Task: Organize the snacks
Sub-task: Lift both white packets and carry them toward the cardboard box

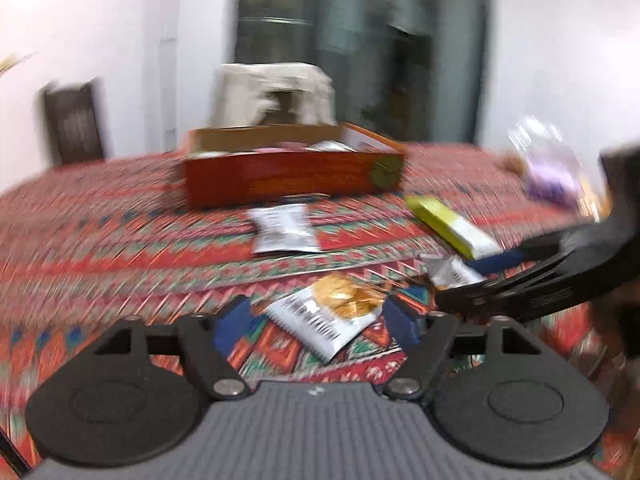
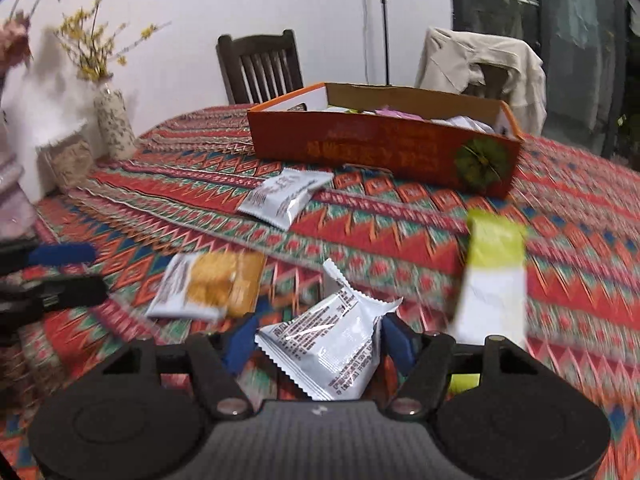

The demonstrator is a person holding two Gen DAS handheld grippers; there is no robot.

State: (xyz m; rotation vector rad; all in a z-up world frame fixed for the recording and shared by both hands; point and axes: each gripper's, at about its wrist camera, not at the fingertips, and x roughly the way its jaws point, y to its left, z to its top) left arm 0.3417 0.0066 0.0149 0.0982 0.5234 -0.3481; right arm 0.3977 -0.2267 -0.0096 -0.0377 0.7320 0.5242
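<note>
Roughly: both grippers angled down over loose snack packets, jaws apart.

Left gripper (image 1: 320, 320) open wide, a cracker packet (image 1: 332, 316) between its blue pads, not pinched. Right gripper (image 2: 318, 344) partly open around a silver packet (image 2: 332, 344); contact unclear, blur. Further out on the patterned tablecloth (image 2: 400, 236): white packet (image 2: 284, 196), yellow-green bar (image 2: 494, 276), then the orange box (image 2: 384, 148) already holding snacks.
</note>
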